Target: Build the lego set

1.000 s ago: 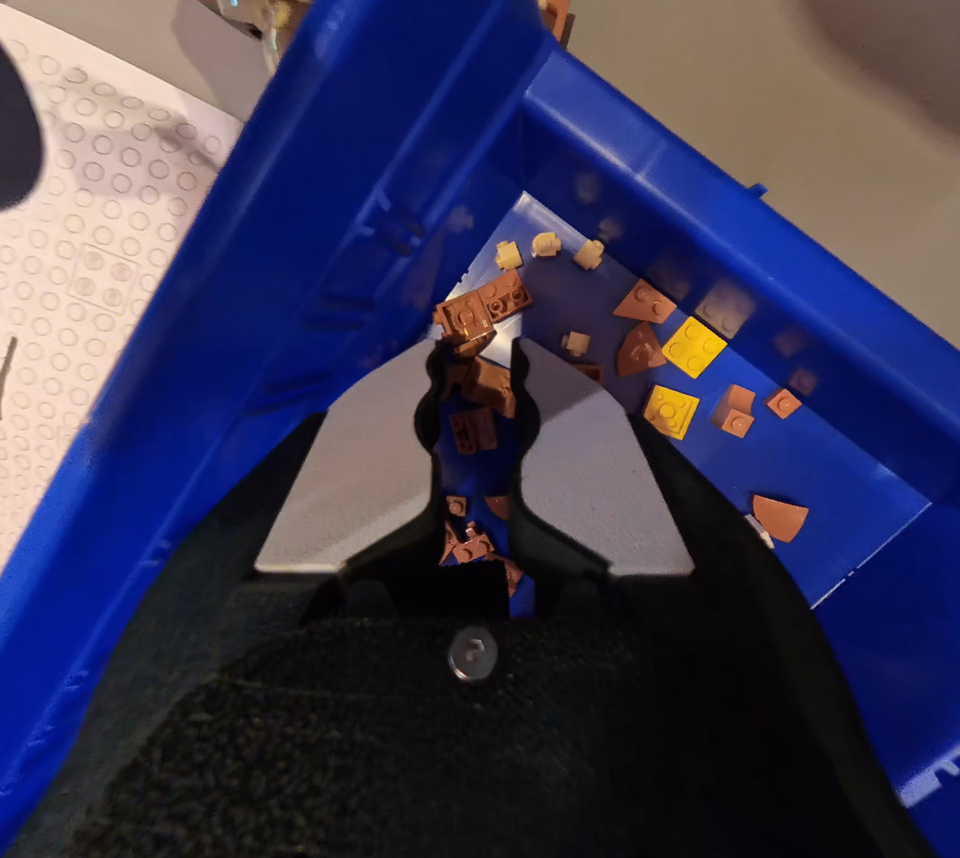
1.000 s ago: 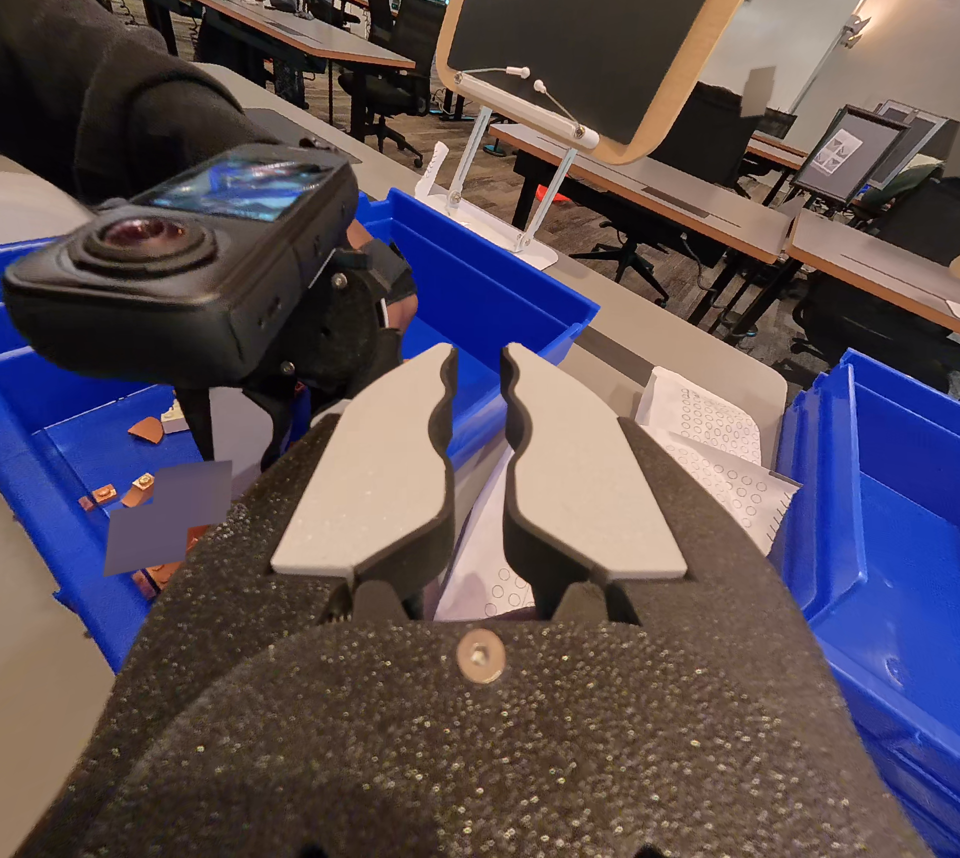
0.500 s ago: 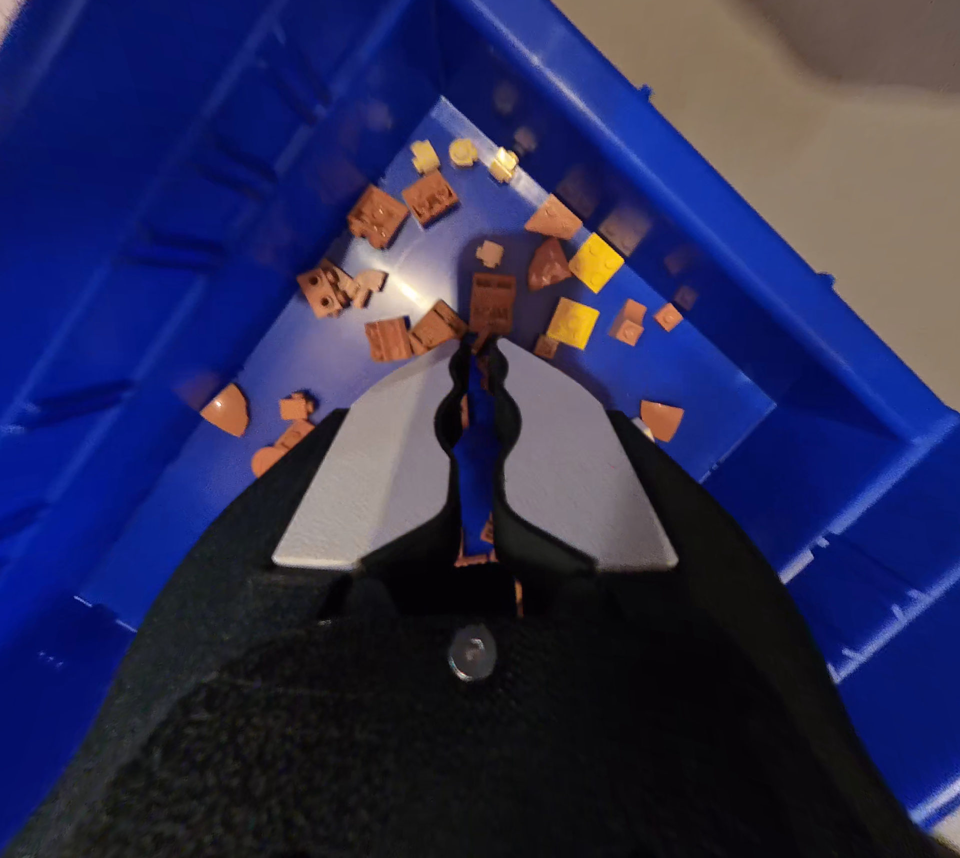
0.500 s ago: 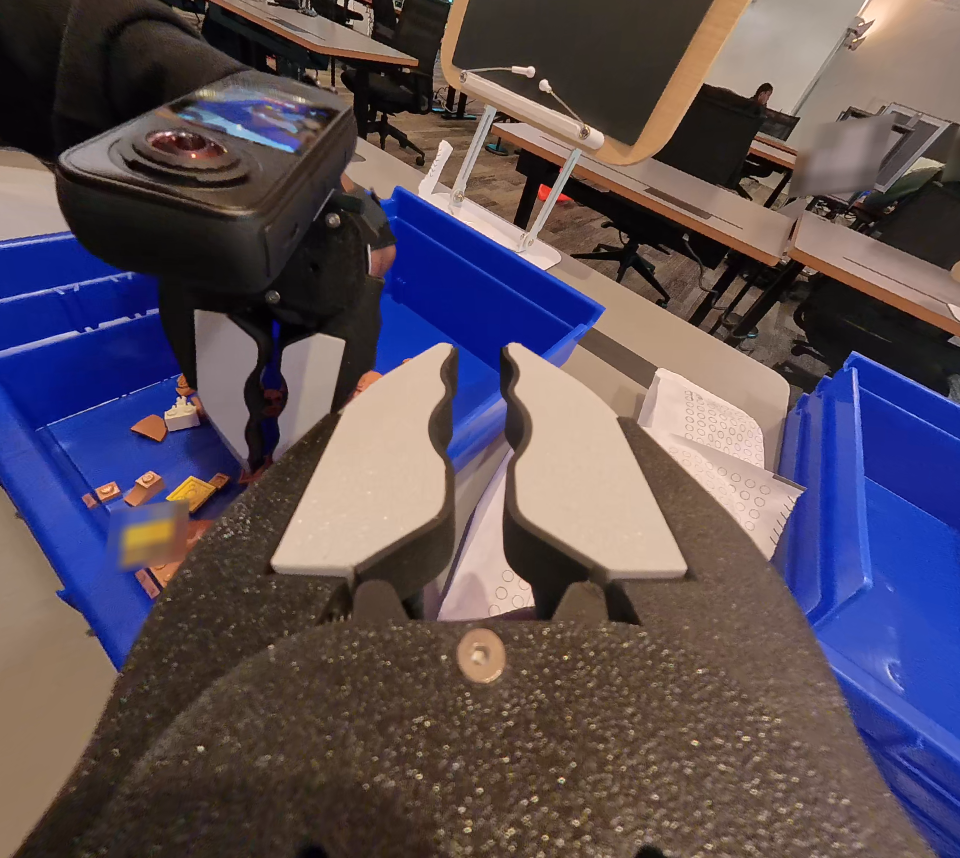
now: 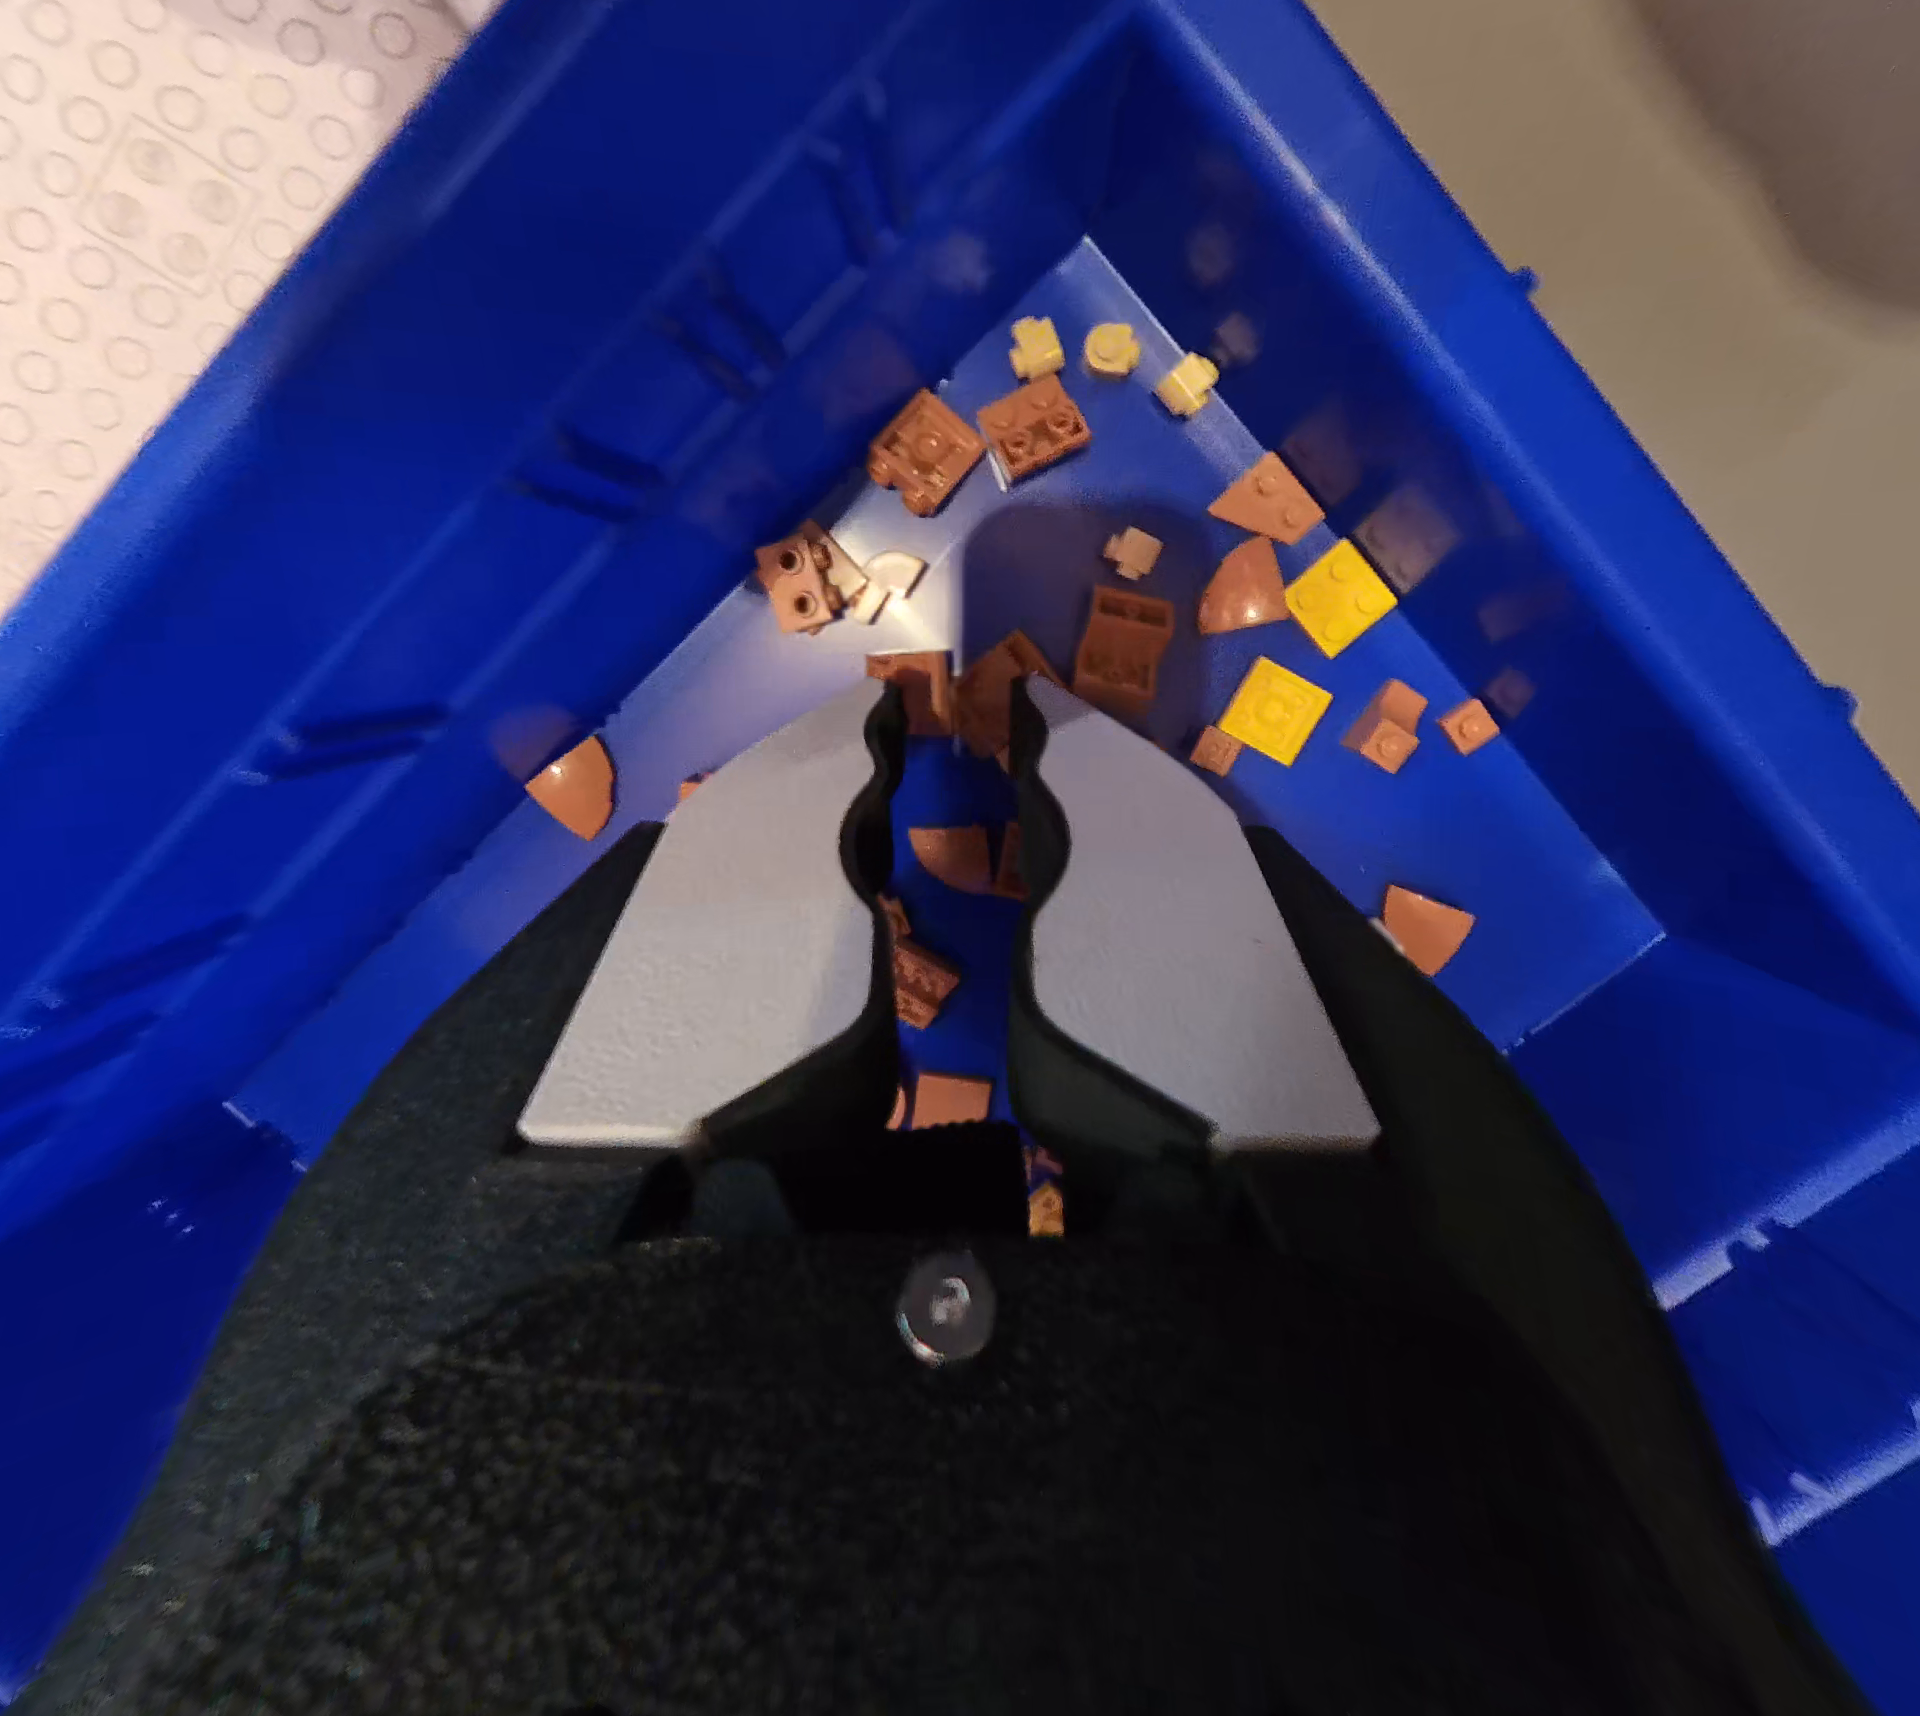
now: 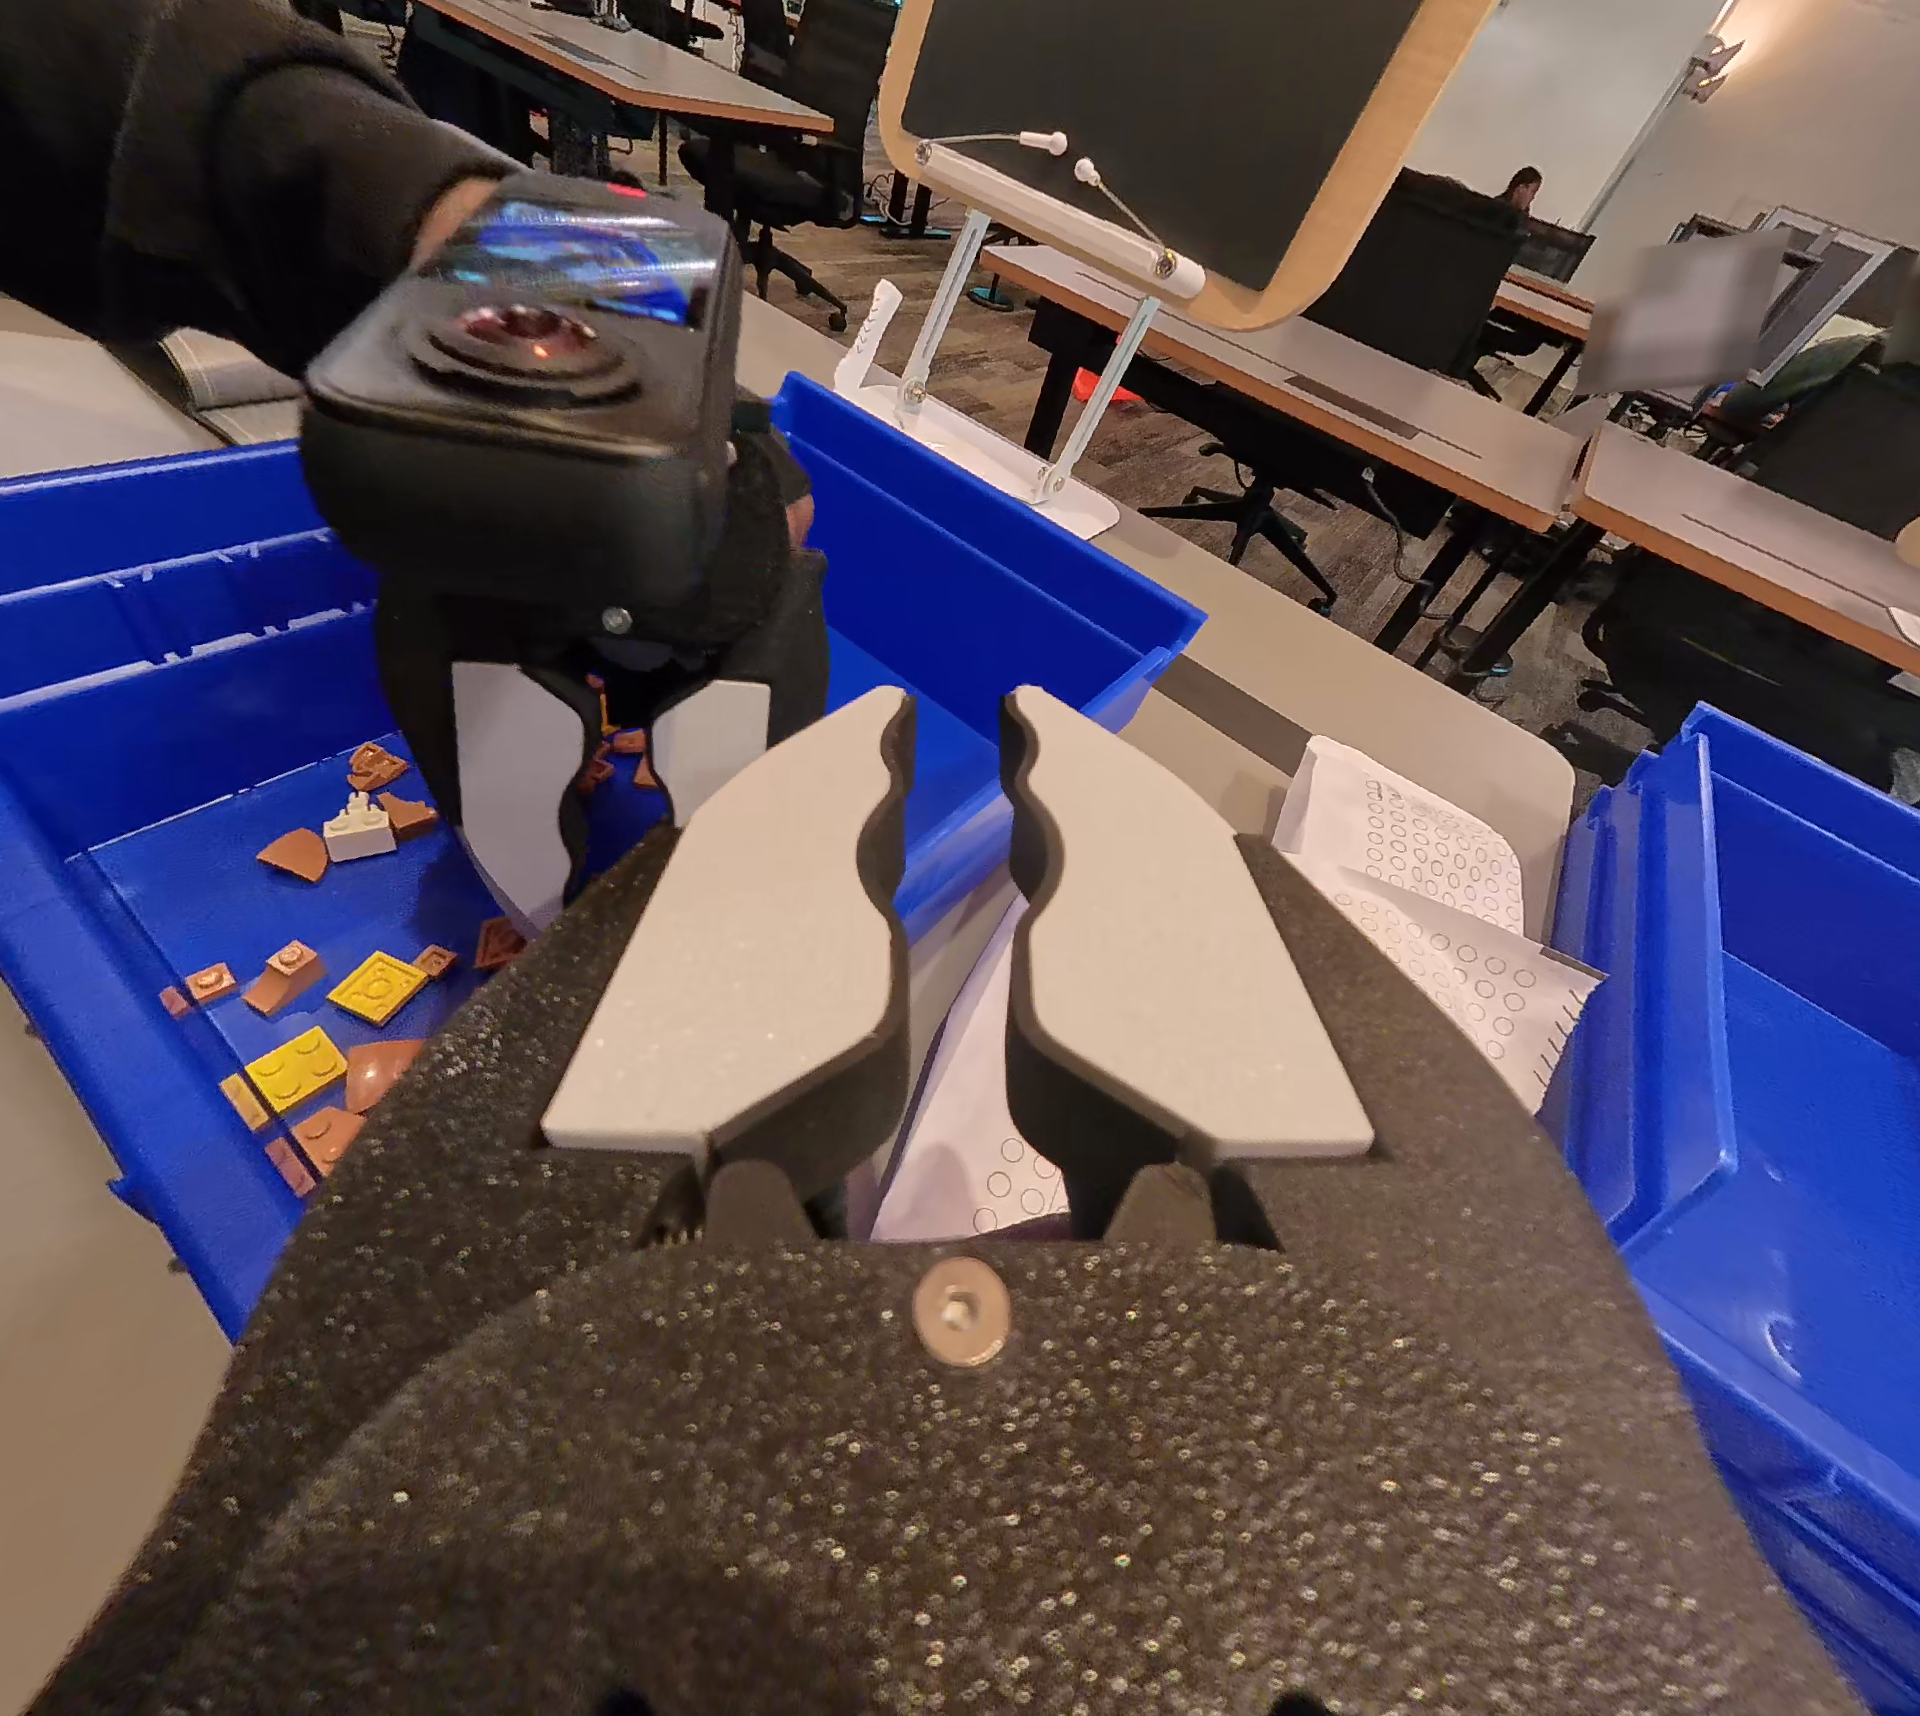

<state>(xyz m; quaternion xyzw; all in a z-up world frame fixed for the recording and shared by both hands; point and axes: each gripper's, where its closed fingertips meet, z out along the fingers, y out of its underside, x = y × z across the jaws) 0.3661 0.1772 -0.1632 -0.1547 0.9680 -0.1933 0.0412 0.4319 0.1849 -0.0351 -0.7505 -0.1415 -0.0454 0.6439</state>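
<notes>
The right gripper (image 6: 958,710) hangs above the table with its jaws a little apart and nothing between them. Just beyond and below its fingers lie white sheets printed with circles (image 6: 1444,887), and a blue bin (image 6: 1766,991) stands to the right of them.

To the left, another blue bin (image 5: 665,232) holds a scatter of small toy bricks. The left gripper (image 5: 956,700) reaches down into this bin, held by a hand in a dark sleeve (image 6: 208,139), with a black camera (image 6: 520,378) mounted on top of it. Its jaws stand slightly apart, and two brown bricks (image 5: 961,700) sit right at the tips; whether the pads press on them I cannot tell, as the picture is blurred there. Just past the tips lies a brown curved brick (image 5: 1122,648), with two yellow square plates (image 5: 1273,710) to its right and several brown wedges and quarter-round pieces around them. Farther in, near the bin's far corner, lie three small cream pieces (image 5: 1112,347).

Beyond the bins, a dark board with a wooden rim (image 6: 1195,35) stands on a white stand, and desks and chairs fill the room behind it.
</notes>
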